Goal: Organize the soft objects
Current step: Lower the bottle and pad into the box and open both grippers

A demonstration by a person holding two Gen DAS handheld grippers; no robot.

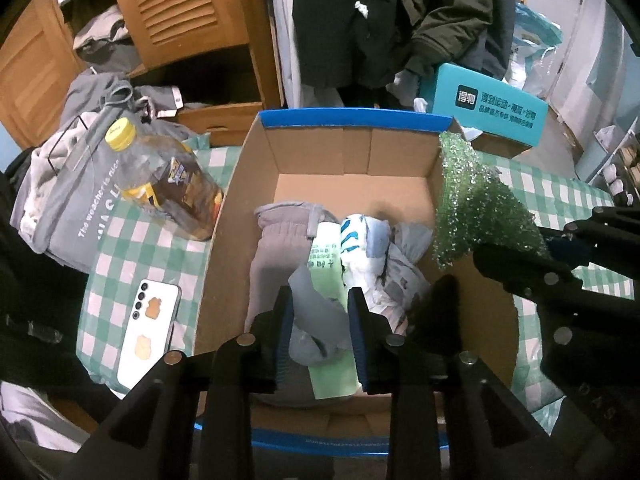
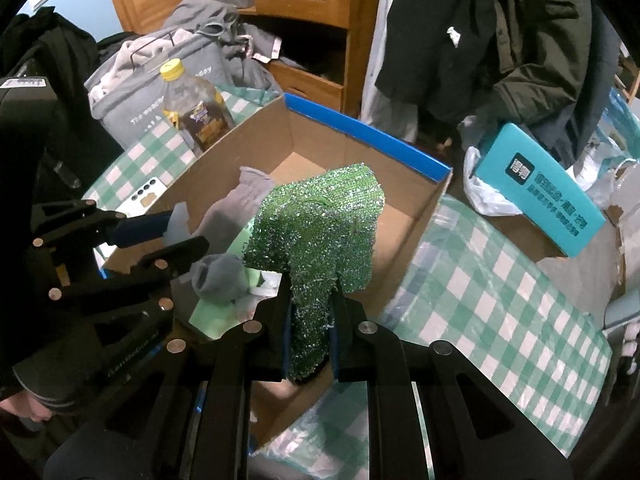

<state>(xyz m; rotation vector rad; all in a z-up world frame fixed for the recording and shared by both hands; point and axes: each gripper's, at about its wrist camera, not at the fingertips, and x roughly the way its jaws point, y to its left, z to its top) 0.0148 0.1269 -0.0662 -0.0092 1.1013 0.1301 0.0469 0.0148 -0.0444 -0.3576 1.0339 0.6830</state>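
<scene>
An open cardboard box [image 1: 352, 152] with a blue rim stands on the checked tablecloth. Inside lie a grey glove [image 1: 276, 236], a green packet [image 1: 326, 256] and crumpled white and blue soft items [image 1: 372, 248]. My left gripper [image 1: 320, 320] is over the box's near end, shut on a light grey sock [image 1: 316, 320]; it also shows in the right wrist view [image 2: 180, 232] with the sock [image 2: 218, 276] hanging from it. My right gripper [image 2: 311, 320] is shut on a sparkly green cloth [image 2: 320, 228], held over the box's right wall; the cloth also shows in the left wrist view [image 1: 472, 208].
A yellow-capped bottle [image 1: 168, 184] and a white phone [image 1: 148, 328] lie left of the box. A grey bag [image 1: 68, 192] of clothes sits further left. A teal box [image 1: 488, 108] stands behind on the right. Wardrobe and hanging coats [image 1: 384, 20] are at the back.
</scene>
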